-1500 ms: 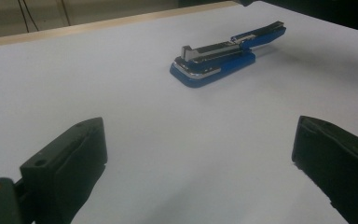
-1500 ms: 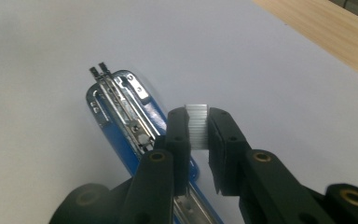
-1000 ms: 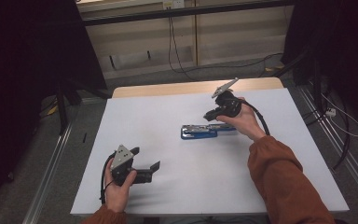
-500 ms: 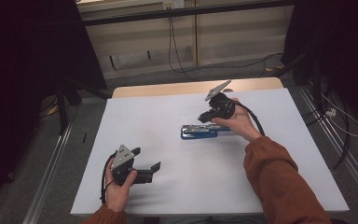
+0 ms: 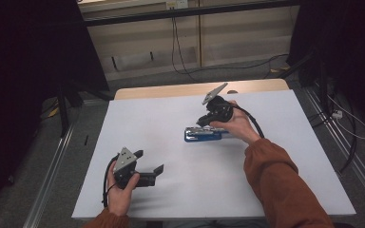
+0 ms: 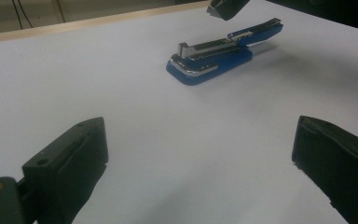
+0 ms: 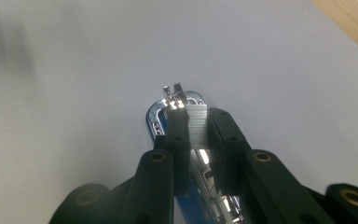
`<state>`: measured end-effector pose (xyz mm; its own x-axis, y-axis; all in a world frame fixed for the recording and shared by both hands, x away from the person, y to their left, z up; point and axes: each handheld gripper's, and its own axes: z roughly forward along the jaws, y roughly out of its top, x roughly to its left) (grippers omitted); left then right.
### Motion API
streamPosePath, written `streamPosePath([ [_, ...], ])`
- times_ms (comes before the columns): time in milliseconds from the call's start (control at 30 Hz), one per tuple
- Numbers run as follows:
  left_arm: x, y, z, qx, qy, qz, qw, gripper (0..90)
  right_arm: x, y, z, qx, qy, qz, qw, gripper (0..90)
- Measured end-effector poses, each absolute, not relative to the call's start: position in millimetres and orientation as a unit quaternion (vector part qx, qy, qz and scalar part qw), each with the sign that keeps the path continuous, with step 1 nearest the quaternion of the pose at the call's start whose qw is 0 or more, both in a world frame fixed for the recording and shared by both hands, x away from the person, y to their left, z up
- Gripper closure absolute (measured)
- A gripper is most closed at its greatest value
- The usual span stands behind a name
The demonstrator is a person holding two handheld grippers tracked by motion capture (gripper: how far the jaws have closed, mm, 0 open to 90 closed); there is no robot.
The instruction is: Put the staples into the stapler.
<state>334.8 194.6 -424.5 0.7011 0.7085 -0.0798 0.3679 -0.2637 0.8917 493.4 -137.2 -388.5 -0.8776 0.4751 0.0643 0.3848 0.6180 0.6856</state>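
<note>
Right gripper view | my right gripper [image 7: 199, 135] pinches a white ridged staple strip [image 7: 197, 122] above the open blue metal stapler [image 7: 177, 112] | left gripper [image 6: 205, 158] gapes empty | I'd align strip with channel, lower gently.

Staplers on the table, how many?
1. A blue stapler lies open near the middle of the white table, under the right hand-held gripper, whose jaws pinch a white strip of staples over it.
</note>
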Motion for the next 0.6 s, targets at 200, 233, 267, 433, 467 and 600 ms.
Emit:
streamPosePath([
  [200,334.7,194.0,-424.7,0.777,0.345,0.171,0.498,4.1,493.2,-134.8,-392.1,0.238,0.897,0.367,0.06,78.9],
  [233,334.9,194.6,-424.7,0.777,0.345,0.172,0.497,4.1,493.1,-133.9,-392.3,0.233,0.9,0.364,0.061,78.9],
  [267,334.8,194.7,-424.8,0.776,0.347,0.172,0.498,4.1,492.6,-132.7,-392.3,0.232,0.9,0.364,0.06,78.8],
  [433,334.5,194.3,-424.6,0.776,0.346,0.174,0.498,4.1,492.8,-130.9,-392.0,0.23,0.898,0.37,0.061,78.8],
  [467,334.7,194.6,-424.5,0.776,0.346,0.175,0.498,4.1,492.8,-131.0,-391.6,0.23,0.898,0.369,0.061,78.8],
  [600,335.3,195.1,-424.8,0.776,0.349,0.174,0.495,4.0,492.6,-129.6,-392.1,0.226,0.901,0.365,0.061,78.9],
])
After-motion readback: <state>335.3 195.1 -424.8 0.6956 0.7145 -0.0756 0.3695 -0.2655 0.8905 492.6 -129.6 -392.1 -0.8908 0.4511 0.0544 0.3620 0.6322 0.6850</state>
